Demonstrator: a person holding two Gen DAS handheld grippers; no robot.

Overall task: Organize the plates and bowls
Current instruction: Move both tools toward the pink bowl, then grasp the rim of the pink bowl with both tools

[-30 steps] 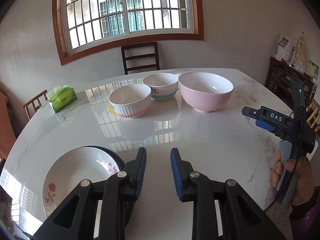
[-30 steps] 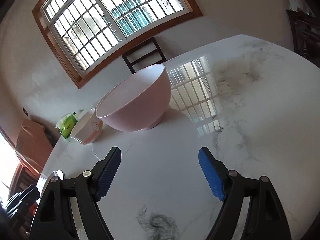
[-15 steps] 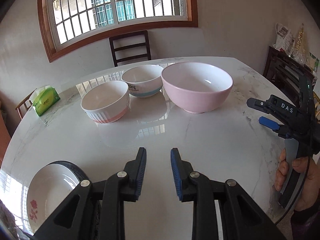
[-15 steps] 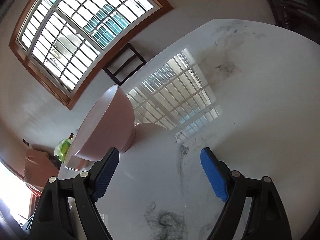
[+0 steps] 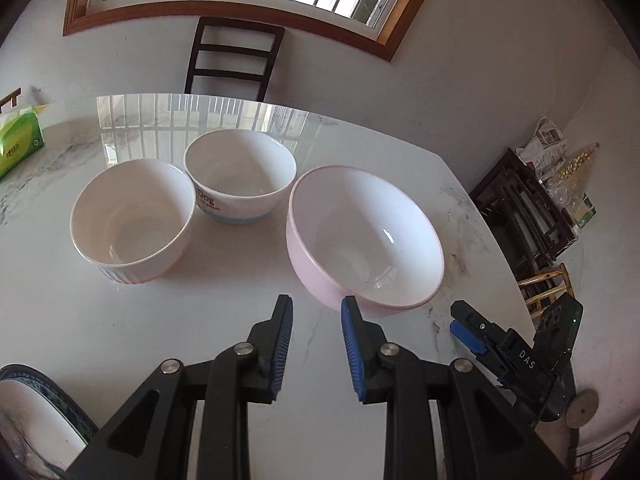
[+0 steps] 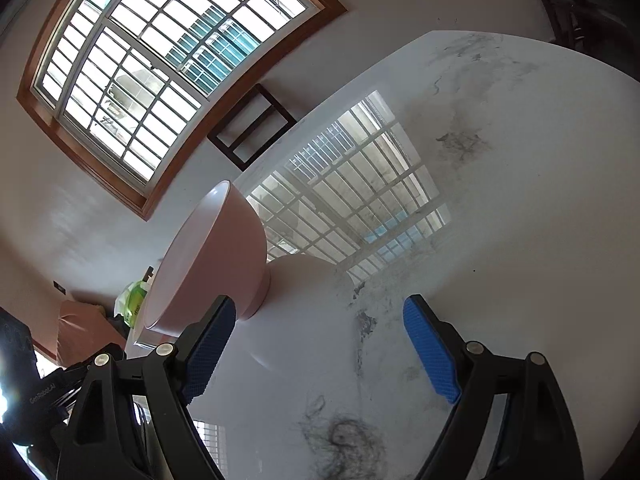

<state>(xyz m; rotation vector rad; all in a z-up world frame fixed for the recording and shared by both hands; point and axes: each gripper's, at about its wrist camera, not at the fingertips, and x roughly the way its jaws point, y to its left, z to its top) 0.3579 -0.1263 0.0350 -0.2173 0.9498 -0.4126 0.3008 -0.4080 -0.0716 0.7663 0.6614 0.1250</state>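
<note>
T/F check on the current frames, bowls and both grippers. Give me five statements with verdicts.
1. Three bowls stand on the table: the pink bowl, the ribbed bowl and the bowl with lettering. True.
2. The bowl with lettering sits nested inside the pink bowl. False: it stands on the table by itself, and the pink bowl is empty.
3. The left gripper is shut on the pink bowl's rim. False: its jaws are apart and hold nothing, just short of that bowl.
4. The right gripper is open and holds nothing. True.
5. A plate lies at the lower left edge of the left wrist view. True.
</note>
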